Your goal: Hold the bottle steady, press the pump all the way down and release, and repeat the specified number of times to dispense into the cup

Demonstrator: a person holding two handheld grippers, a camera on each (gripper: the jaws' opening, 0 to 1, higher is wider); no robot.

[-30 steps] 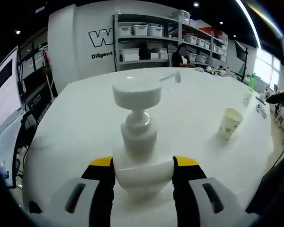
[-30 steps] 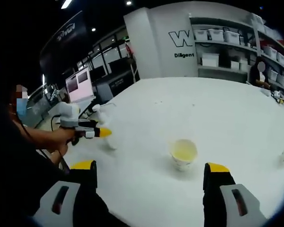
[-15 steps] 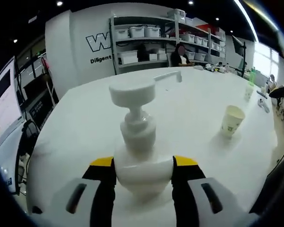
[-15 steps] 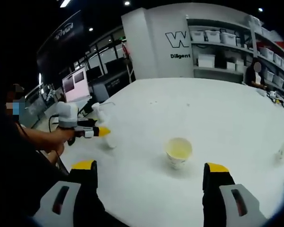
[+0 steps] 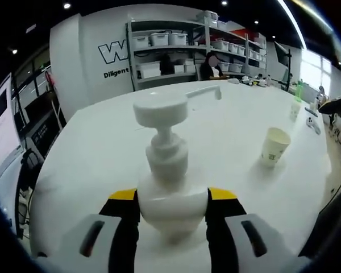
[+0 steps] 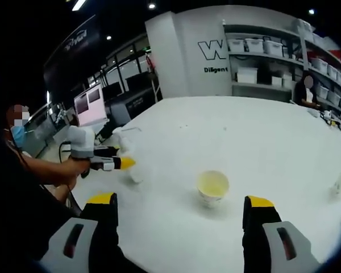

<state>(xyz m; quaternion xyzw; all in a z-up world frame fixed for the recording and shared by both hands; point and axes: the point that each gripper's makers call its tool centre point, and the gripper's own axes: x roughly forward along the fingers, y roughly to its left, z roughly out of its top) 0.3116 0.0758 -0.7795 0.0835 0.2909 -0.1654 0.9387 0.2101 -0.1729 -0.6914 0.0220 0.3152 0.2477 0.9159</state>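
White bottle (image 5: 171,193) pinched by left gripper (image 5: 173,211); right gripper (image 6: 182,213), spread, shows yellow liquid in cup (image 6: 212,188).

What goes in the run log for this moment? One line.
left claw: shut on bottle | right claw: open, empty | cup: apart from bottle

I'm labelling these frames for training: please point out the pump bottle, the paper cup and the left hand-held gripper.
pump bottle (image 5: 171,196): left gripper view, white shoulder.
paper cup (image 6: 212,187): right gripper view, inside of rim.
left hand-held gripper (image 5: 173,199): left gripper view, midway between yellow tips.
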